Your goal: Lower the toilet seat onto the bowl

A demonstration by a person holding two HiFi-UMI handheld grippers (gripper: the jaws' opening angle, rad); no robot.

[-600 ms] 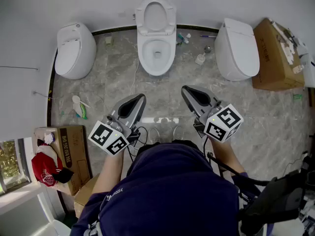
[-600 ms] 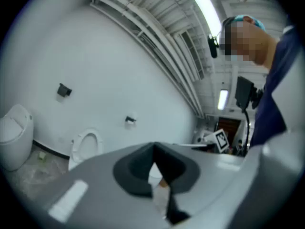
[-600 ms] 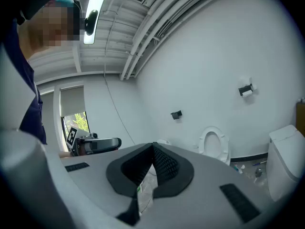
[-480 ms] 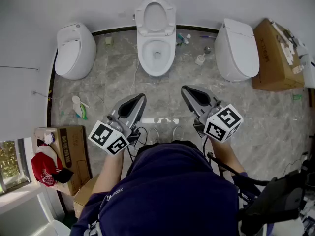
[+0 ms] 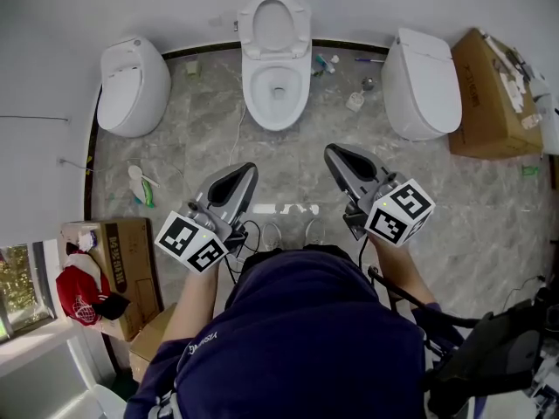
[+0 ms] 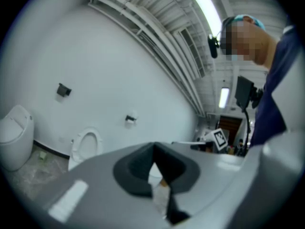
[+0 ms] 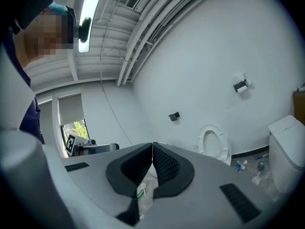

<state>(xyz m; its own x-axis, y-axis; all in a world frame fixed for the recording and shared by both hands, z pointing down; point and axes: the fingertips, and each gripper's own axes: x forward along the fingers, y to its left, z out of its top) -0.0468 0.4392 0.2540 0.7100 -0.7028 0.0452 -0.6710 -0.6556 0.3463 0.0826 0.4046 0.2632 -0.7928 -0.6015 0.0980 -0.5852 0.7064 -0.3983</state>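
Observation:
The white middle toilet [image 5: 278, 94] stands against the far wall with its seat [image 5: 274, 23] raised upright. The seat also shows in the left gripper view [image 6: 86, 144] and the right gripper view [image 7: 213, 142], far ahead of the jaws. My left gripper [image 5: 247, 171] and right gripper [image 5: 332, 153] are held side by side over the grey floor, well short of the bowl. The left gripper's [image 6: 153, 149] pads meet at the tip. So do those of the right gripper [image 7: 152, 149]. Neither holds anything.
A closed toilet [image 5: 133, 85] stands on the left and another [image 5: 421, 84] on the right. Small bottles [image 5: 325, 63] lie beside the middle bowl. Cardboard boxes sit at the right [image 5: 493, 94] and lower left [image 5: 113, 273]. A green and white item [image 5: 142, 190] lies on the floor.
Both grippers have shifted slightly forward toward the middle toilet, and the view has moved a little with them. The jaws and the seat stand as before.

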